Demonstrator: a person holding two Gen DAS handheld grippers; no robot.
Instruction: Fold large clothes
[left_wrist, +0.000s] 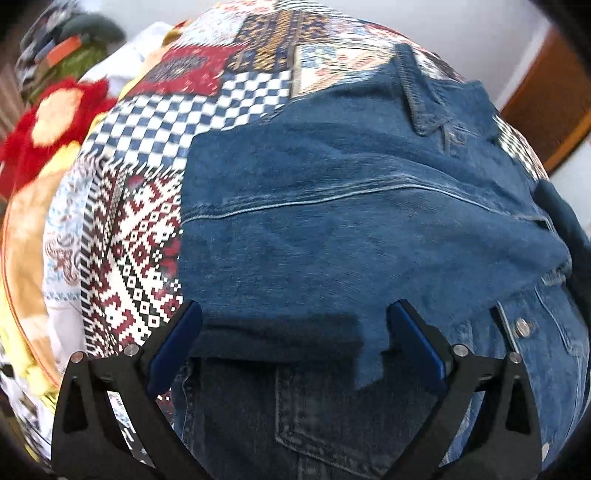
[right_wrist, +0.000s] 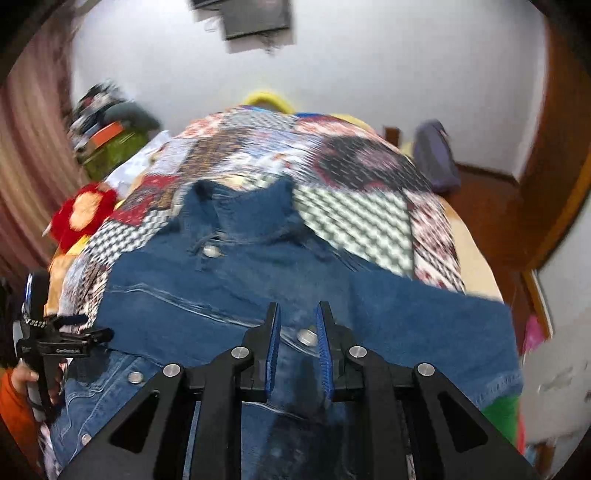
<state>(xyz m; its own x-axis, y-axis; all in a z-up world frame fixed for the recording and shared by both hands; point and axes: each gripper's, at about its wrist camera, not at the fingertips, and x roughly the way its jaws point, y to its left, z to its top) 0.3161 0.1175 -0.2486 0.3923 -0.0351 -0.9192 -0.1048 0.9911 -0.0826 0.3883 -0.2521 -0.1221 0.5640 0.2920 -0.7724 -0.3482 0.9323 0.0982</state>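
Clearly the jacket (left_wrist: 332, 221) is heavy, stiff denim; left gripper (left_wrist: 295, 332) gapes over its hem, right gripper (right_wrist: 298, 332) half-parted, empty

Blue denim jacket (left_wrist: 332, 206) spread across patchwork quilt (left_wrist: 155, 155), collar (left_wrist: 424, 99) at far right, one flap folded over. Left tool (left_wrist: 293, 325) hovering above near hem, jaws wide apart. Red and orange plush toy (left_wrist: 48, 122) at left edge.

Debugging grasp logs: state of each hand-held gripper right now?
Left hand-held gripper: open wide over the denim jacket, holding nothing.
Right hand-held gripper: jaws narrowed but apart, over the jacket front; no grip visible.
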